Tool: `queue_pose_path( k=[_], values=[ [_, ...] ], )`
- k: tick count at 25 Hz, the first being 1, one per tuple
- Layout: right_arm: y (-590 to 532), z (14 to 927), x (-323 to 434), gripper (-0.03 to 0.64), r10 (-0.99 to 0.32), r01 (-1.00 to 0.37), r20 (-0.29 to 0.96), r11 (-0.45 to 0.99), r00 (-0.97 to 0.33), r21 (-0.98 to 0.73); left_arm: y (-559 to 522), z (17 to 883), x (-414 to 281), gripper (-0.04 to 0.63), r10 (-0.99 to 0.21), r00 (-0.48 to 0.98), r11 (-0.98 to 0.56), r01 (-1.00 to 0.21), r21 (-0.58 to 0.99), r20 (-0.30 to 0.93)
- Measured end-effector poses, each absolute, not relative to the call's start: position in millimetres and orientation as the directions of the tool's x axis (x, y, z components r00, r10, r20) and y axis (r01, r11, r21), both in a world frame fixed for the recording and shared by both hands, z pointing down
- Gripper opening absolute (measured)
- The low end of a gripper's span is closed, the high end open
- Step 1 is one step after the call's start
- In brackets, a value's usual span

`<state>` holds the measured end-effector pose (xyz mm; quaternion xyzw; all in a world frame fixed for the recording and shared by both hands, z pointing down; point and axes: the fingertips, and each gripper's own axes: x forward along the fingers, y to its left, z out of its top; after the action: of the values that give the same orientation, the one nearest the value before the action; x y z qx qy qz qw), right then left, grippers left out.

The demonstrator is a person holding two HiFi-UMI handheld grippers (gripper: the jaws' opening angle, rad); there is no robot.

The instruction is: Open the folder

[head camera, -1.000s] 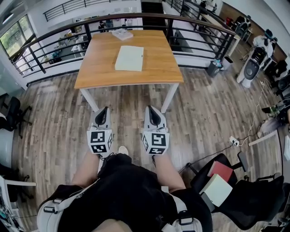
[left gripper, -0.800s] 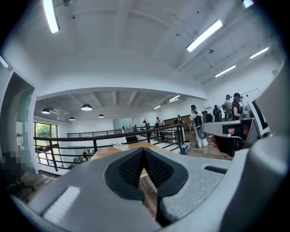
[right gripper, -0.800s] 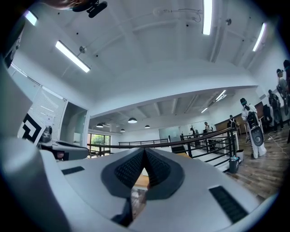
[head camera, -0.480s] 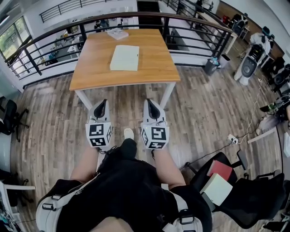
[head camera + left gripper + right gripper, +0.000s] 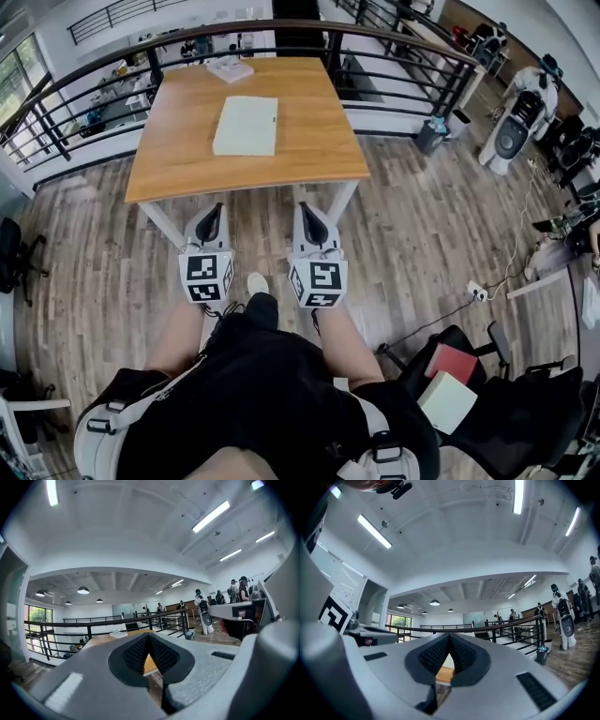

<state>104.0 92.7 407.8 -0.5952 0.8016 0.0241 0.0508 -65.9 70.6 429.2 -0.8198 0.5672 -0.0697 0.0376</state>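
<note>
Item: pale folder (image 5: 246,126), closed, flat mid-way on the wooden table (image 5: 169,171), well ahead of me. Left gripper (image 5: 215,214), right gripper (image 5: 306,214): jaws pressed together, empty. Step, I judged: approach. Next called for reaching the table and parting jaws at the cover's edge.

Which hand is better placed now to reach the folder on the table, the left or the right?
Left, by a little. The folder lies more in line with the left tongs than the right tongs. Both are shut, empty and short of the table.
</note>
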Motion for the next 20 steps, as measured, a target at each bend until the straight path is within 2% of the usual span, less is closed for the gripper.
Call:
queue_pose_path(
  k=[20],
  values=[
    [-178.4, 430.1, 93.4, 0.006, -0.957, -0.955, 0.011, 0.29, -0.291, -0.067, -194.5, 453.5, -81.1, 0.002, -0.917, 0.356, -0.374, -0.924, -0.078, 0.178]
  ],
)
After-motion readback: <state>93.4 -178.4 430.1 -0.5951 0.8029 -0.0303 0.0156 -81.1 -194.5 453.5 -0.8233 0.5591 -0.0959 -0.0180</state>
